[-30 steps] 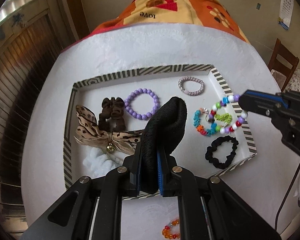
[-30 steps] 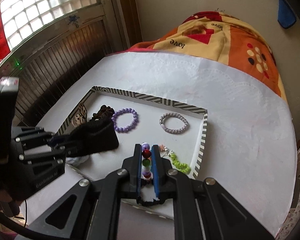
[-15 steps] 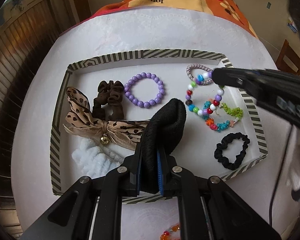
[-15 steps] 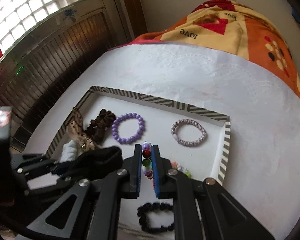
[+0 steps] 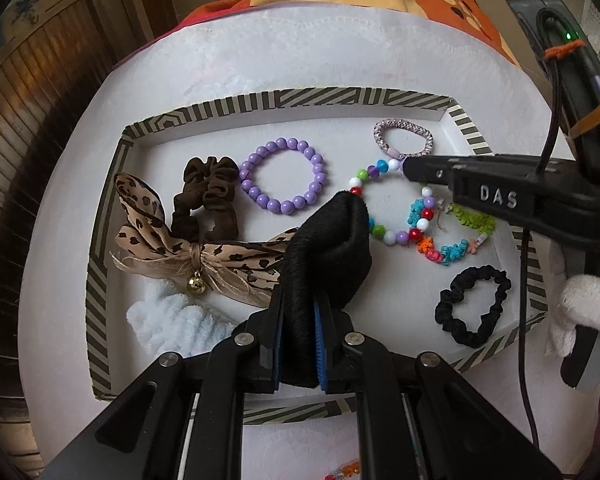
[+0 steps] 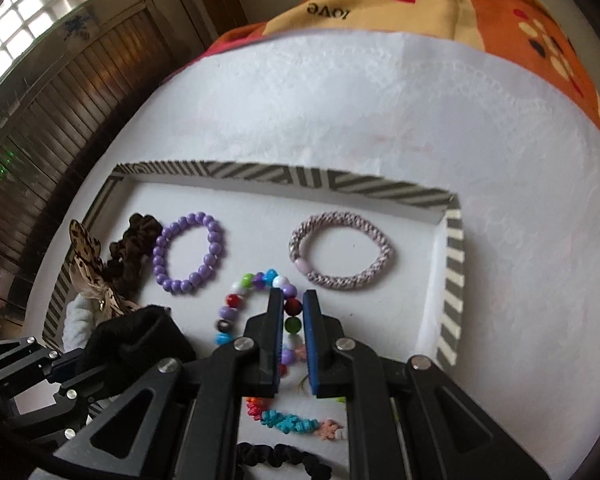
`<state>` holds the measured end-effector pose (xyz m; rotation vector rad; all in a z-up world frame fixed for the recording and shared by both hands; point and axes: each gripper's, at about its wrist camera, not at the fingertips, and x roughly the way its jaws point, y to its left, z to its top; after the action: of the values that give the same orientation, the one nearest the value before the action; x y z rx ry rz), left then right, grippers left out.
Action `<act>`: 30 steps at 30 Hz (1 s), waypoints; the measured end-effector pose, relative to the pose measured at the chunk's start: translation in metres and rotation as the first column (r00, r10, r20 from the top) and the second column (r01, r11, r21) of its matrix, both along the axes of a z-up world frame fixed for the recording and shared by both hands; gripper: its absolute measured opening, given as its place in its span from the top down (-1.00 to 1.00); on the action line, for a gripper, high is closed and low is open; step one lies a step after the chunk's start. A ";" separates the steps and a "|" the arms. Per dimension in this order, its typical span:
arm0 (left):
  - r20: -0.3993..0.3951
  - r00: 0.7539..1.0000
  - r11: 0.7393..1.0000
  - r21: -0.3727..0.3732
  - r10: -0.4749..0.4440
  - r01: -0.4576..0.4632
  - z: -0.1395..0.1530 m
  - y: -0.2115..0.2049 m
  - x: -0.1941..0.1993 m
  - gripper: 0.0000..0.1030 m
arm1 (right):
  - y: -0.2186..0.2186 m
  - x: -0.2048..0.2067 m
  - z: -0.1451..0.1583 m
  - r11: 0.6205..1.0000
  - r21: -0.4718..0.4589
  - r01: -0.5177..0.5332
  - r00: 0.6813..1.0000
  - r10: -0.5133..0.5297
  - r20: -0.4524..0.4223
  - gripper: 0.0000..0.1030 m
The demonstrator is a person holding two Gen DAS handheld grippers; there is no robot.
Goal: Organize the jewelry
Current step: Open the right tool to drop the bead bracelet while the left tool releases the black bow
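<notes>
The right gripper (image 6: 293, 306) pinches the multicolour bead bracelet (image 5: 384, 236) by 1 red bead, its blue pads close on either side; the rest of the loop lies on the tray floor and trails back under the fingers toward the near edge. In the left wrist view it overlaps the colourful chip bracelet (image 5: 452, 240) on the right half of the striped tray (image 5: 104, 240). The left gripper (image 5: 300, 312) is clamped on a black plush scrunchie (image 5: 328, 248), held over the tray's middle — its tip touches or just covers the bead loop's left side, I cannot tell which.

The relation that matters: the open floor lies toward the far edge, between the purple bead bracelet (image 6: 188, 252) and the woven lilac hair tie (image 6: 342, 250). The right gripper is nearer that gap, and the loop's long axis runs near-to-far, so easing it farward would probably free it from the chip bracelet.
</notes>
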<state>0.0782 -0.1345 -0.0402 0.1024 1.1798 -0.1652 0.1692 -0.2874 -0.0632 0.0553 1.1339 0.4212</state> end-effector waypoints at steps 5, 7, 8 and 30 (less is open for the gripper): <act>-0.001 1.000 1.000 0.004 0.002 -0.002 -0.002 0.000 0.000 0.90 | 0.003 -0.001 -0.005 1.000 -0.012 -0.002 1.000 0.002 -0.005 0.81; 0.000 1.000 1.000 0.005 0.001 -0.001 -0.002 0.000 0.000 0.90 | 0.004 -0.001 -0.006 1.000 -0.022 -0.008 1.000 0.008 -0.011 0.81; 0.000 1.000 1.000 0.005 0.001 -0.001 -0.002 0.000 0.000 0.90 | 0.005 -0.002 -0.008 0.999 -0.038 -0.010 1.000 0.010 -0.015 0.79; 0.019 0.996 0.987 -0.141 0.084 -0.080 0.036 0.034 -0.029 0.46 | -0.014 -0.053 0.055 0.997 -0.046 0.058 0.994 -0.054 0.092 0.08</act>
<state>0.0497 -0.1005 -0.0039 -0.0672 1.1418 -0.1729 0.1163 -0.3009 -0.0078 0.0253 1.0499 0.3427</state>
